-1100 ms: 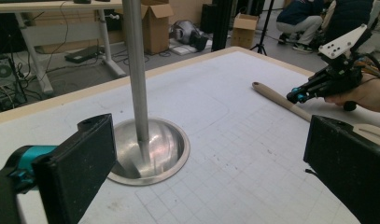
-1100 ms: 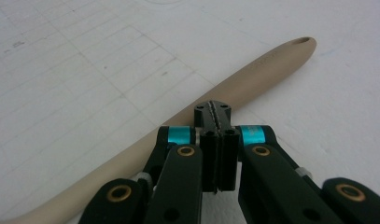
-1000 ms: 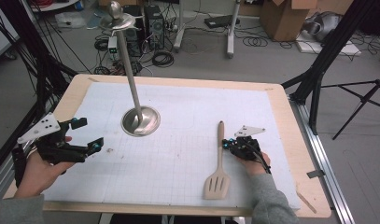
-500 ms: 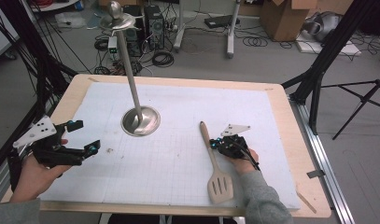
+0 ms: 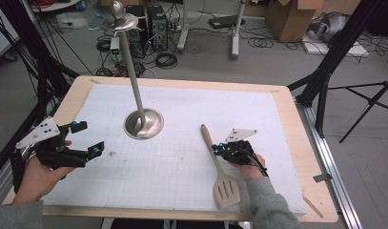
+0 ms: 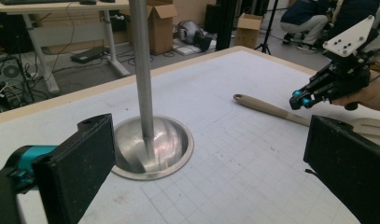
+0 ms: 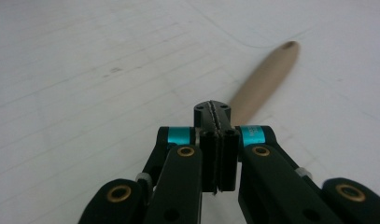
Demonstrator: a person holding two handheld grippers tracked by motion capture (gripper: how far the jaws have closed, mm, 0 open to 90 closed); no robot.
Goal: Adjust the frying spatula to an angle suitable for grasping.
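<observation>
Wooden spatula (image 5: pixel 220 169) held at mid-handle by the right gripper (image 5: pixel 219 149), jaws fully closed on it, near right of the mat. Left gripper (image 5: pixel 89 138), near left, jaws wide apart, nothing held.

Right tongs (image 5: pixel 219 149) and clamped spatula (image 5: pixel 221 177) further left than before, spatula handle now tilted toward the stand (image 5: pixel 143 123).

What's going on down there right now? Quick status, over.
Right gripper shut on the spatula handle. Left gripper open, holding nothing. Metal stand upright between them, apart from the spatula.
</observation>
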